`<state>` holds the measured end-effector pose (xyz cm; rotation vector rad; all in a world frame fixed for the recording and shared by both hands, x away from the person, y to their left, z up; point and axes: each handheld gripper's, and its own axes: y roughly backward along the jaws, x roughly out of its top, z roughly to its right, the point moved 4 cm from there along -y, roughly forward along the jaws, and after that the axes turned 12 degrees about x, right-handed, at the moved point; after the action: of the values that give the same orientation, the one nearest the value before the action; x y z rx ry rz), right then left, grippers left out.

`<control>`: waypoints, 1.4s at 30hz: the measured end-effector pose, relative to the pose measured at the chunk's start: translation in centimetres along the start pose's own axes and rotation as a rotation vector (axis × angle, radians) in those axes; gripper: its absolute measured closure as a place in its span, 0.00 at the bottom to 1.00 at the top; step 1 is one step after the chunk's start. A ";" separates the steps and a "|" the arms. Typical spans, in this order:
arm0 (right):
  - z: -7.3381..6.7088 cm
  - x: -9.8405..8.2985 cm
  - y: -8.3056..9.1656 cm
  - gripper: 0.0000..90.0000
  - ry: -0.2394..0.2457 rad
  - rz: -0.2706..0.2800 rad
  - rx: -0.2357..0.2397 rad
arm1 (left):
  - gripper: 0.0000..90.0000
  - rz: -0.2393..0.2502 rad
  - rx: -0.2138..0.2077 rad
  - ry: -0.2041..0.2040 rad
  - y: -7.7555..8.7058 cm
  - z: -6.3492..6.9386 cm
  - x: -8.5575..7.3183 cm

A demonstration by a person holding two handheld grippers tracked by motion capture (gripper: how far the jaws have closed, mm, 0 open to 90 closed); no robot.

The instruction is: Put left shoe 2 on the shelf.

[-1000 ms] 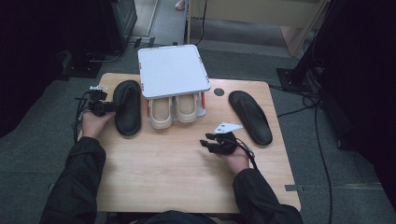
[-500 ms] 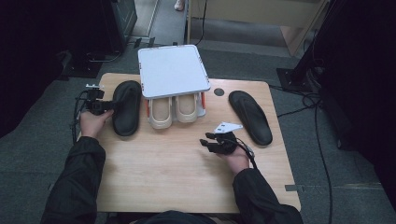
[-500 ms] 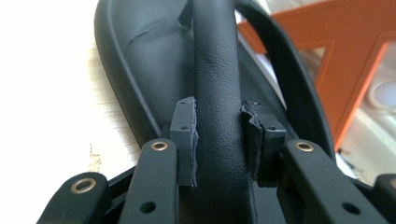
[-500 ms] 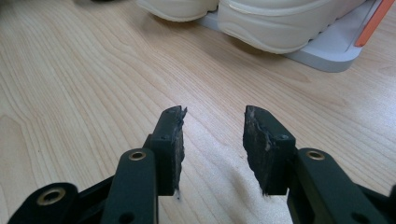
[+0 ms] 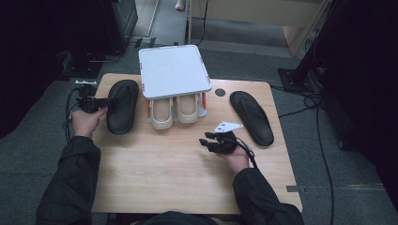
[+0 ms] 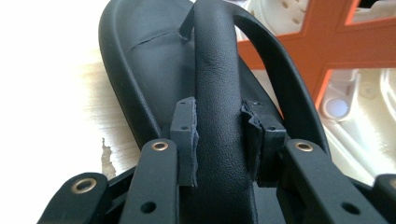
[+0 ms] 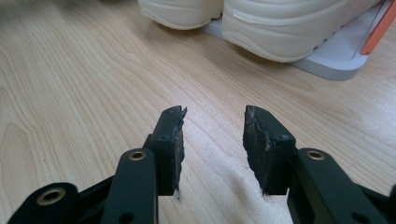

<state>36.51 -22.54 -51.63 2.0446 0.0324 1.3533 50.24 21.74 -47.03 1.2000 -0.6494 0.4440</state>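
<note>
From above, the left gripper gripped a matte black flip-flop at nine o'clock of the white two-tier shoe rack; the right gripper hovered over bare wood table.

In the left gripper view, its jaws, just closing, clamped the flip-flop's grained, rounded strap.

In the right gripper view, frayed pads stood apart, empty, before smooth cream shoes.
</note>
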 end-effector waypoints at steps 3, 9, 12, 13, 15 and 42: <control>0.0 0.2 -0.1 0.64 0.001 0.004 0.004 | 0.76 0.010 0.001 0.007 1.1 0.2 0.7; 0.1 0.5 -0.3 0.64 0.008 0.007 0.005 | 0.76 0.047 0.005 0.015 3.7 0.4 2.8; 0.2 0.5 -0.4 0.64 0.008 0.001 0.007 | 0.76 0.061 0.016 0.018 5.0 0.5 4.1; 0.2 0.5 -0.4 0.64 0.007 0.000 0.007 | 0.76 0.061 0.019 0.018 5.2 0.6 4.4; 0.2 0.5 -0.5 0.64 0.007 -0.002 0.009 | 0.76 0.070 0.020 0.019 5.8 0.9 5.1; 0.3 0.1 0.1 0.64 0.000 -0.011 -0.006 | 0.76 0.096 -0.033 -0.043 6.1 10.3 13.2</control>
<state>36.81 -22.72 -51.57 2.0365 0.0387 1.3449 53.87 13.55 -31.60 1.1532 -0.7512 0.4868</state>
